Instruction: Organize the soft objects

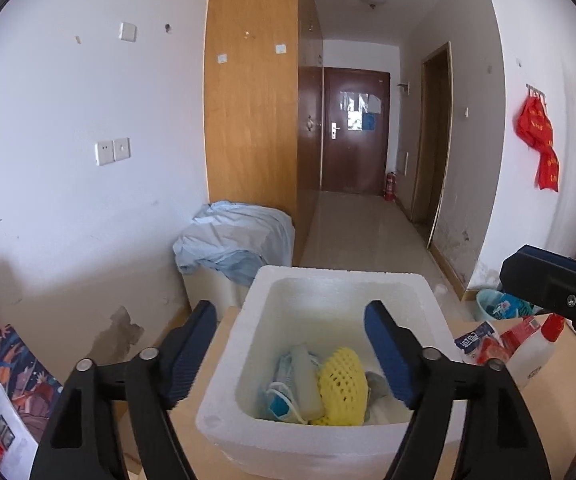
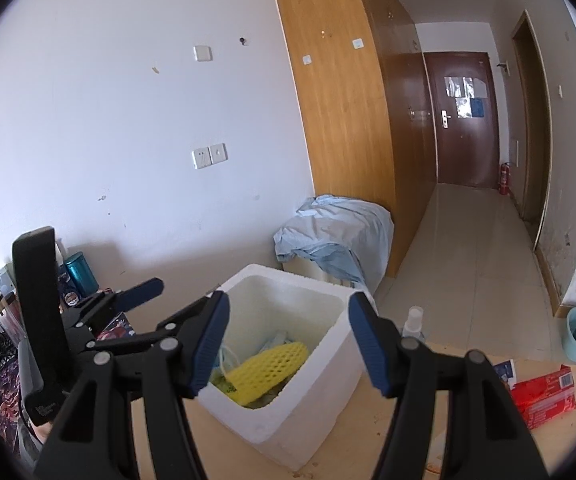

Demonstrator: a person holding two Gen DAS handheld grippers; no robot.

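A white foam box (image 1: 224,364) stands on the light wooden table. Inside it lie a yellow foam net (image 1: 341,380), a pale rolled cloth (image 1: 305,376), a blue face mask (image 1: 278,402) and a bit of grey fabric (image 1: 375,384). My left gripper (image 1: 289,314) hangs open over the box, its blue pads apart and nothing between them. In the right wrist view the same foam box (image 2: 319,368) and yellow net (image 2: 272,364) sit just ahead of my right gripper (image 2: 289,304), which is open and empty, above the box's near side.
To the right of the box lie a glue bottle (image 1: 535,352), a red packet (image 2: 547,396), a small sachet (image 1: 473,336) and a spray bottle (image 2: 411,320). A blue sheet (image 1: 240,236) drapes a bin behind. Cans and cables clutter the left.
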